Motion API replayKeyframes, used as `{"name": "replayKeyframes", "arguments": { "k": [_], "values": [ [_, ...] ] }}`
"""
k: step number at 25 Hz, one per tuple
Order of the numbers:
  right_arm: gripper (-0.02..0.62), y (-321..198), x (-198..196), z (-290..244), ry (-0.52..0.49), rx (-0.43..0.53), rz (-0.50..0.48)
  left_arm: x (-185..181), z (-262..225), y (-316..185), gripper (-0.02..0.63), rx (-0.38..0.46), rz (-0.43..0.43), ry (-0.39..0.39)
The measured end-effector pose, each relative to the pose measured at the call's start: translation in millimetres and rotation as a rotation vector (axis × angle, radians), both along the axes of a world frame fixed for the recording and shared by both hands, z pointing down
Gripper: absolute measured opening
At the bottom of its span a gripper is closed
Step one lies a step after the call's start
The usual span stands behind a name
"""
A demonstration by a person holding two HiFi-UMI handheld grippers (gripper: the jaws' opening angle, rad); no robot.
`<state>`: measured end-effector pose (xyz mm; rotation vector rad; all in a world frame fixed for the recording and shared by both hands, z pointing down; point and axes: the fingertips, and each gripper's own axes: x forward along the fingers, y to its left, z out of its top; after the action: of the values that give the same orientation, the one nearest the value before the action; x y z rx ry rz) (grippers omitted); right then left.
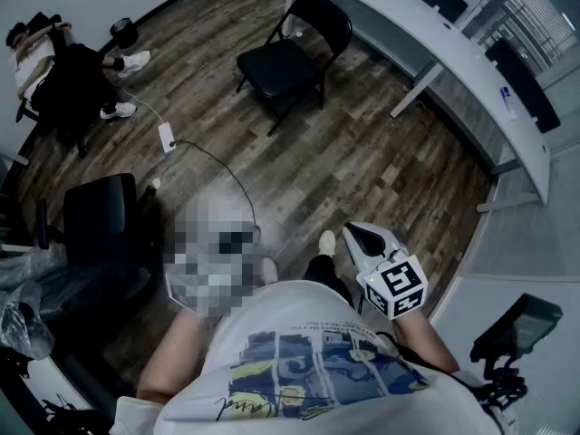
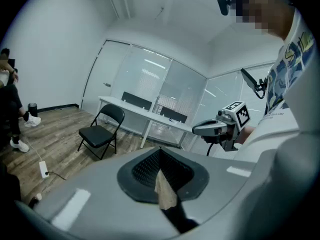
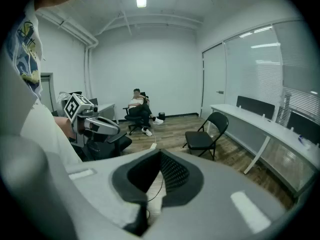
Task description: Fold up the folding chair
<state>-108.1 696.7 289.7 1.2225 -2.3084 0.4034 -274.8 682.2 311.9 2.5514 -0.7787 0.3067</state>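
**Inspector:** State the floor and room, left to right.

**Assistant:** Wood-plank floor [image 1: 362, 152], white walls; at far left a seated person [image 1: 36, 53] on a dark chair; nearer, a black office chair [image 1: 104, 220]; a white power strip [image 1: 167, 137] lies on the planks with a cable [image 1: 227, 170] trailing from it; right of centre the folding chair [image 1: 290, 62] stands unfolded on its four legs, seat down, just in front of the long white desk [image 1: 435, 34]; glass partitions run behind that desk.

**Inspector:** And the chair in relation to the tools?

**Assistant:** Well apart from both; neither touches it.

**Inspector:** Hands and grippers?

**Assistant:** Left gripper [image 2: 160, 166] is held out at chest level, pointing across the room and slightly down; its jaws are clenched, pad against pad. Right gripper [image 1: 358, 236] is held out in front of the person's shirt, forearm [image 1: 426, 343] bent, nose aimed ahead toward the chair and dipped lower; its own view shows the jaws likewise closed together. Each gripper appears in the other's view, side by side and apart.
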Motion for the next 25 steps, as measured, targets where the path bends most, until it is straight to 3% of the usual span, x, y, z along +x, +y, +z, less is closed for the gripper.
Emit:
{"name": "replayKeyframes", "arguments": {
  "k": [20, 25],
  "values": [
    [0.003, -7, -17, -1, -0.021, -0.003, -0.034, -13, -2, -7, 0.002, 0.017, 0.005, -0.024],
    [0.003, -3, 1, -1, -0.01, -0.016, -0.014, 5, 1, -4, 0.002, 0.001, 0.018, -0.018]
  ]
}}
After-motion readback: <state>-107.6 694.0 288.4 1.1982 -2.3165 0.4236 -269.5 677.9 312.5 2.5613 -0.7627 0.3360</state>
